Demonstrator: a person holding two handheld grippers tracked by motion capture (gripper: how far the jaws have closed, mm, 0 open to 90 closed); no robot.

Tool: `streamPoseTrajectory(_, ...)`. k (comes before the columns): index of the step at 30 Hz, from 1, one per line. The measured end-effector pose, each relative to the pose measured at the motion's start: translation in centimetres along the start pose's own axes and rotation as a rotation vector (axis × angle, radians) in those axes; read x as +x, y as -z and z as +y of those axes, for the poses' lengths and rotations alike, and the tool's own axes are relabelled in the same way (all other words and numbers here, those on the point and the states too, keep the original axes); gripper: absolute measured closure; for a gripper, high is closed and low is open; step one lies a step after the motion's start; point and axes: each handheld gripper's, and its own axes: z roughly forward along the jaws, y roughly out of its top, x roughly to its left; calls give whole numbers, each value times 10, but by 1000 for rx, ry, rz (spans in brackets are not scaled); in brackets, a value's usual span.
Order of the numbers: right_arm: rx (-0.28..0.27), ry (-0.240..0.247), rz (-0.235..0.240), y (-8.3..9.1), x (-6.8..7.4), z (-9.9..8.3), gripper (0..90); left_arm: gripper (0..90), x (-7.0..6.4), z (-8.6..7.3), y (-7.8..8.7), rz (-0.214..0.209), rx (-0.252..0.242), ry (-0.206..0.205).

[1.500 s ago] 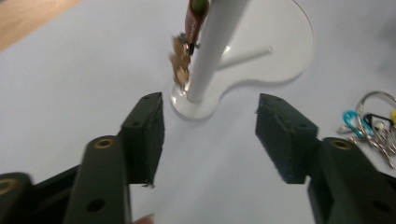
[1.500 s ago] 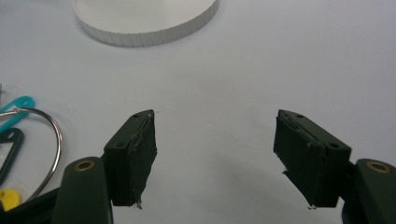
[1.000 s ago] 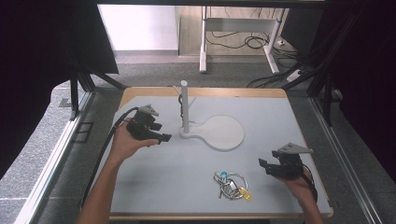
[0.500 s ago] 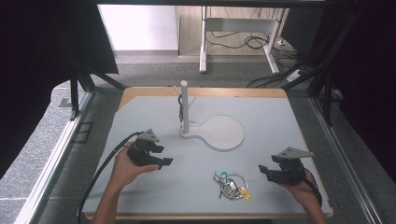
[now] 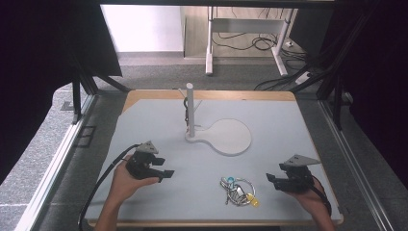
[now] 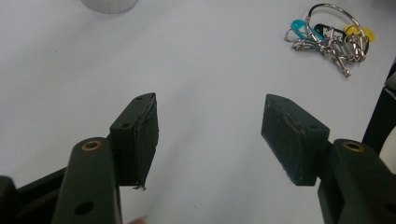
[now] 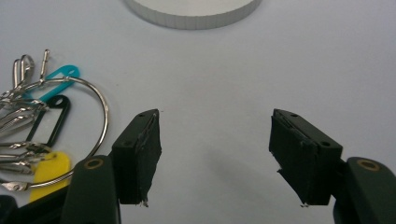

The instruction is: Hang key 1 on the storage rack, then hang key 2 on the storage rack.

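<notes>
A key ring [image 5: 237,190] with teal, black and yellow tags lies on the grey mat near the front edge. A white stand with an upright post [image 5: 190,109] and a round base [image 5: 230,136] sits in the middle. My left gripper [image 5: 166,174] hovers low at the front left, open and empty, jaws pointing right toward the key ring [image 6: 329,35]. My right gripper [image 5: 270,179] rests at the front right, open and empty, with the key ring [image 7: 42,128] just left of its jaws. The left gripper [image 6: 210,135] and the right gripper [image 7: 215,154] each have bare mat between the fingers.
The grey mat [image 5: 288,125] covers a wooden table whose edge [image 5: 211,223] runs along the front. Black frame bars stand at both sides. A small black clip [image 5: 185,102] hangs on the post.
My left gripper has moved back from beside the post toward the front left of the mat. The right gripper shifted slightly toward the front edge.
</notes>
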Motion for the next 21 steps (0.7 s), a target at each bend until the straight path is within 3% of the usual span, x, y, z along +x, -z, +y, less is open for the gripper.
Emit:
streamPoseTrajectory(9, -4, -7, 28, 0, 3, 4, 363, 363, -3, -9, 7, -17, -23, 12)
streamPoseTrajectory(13, 46, 58, 11, -3, 5, 10, 391, 361, -3, -9, 10, -29, -28, 10)
streamPoseTrajectory(16, 73, 70, 54, -2, 2, 22, 426, 359, -3, -9, 11, -32, -33, 12)
streamPoseTrajectory(21, 159, 135, 63, -2, 5, 46, 475, 363, -4, -14, 11, -41, -40, 23)
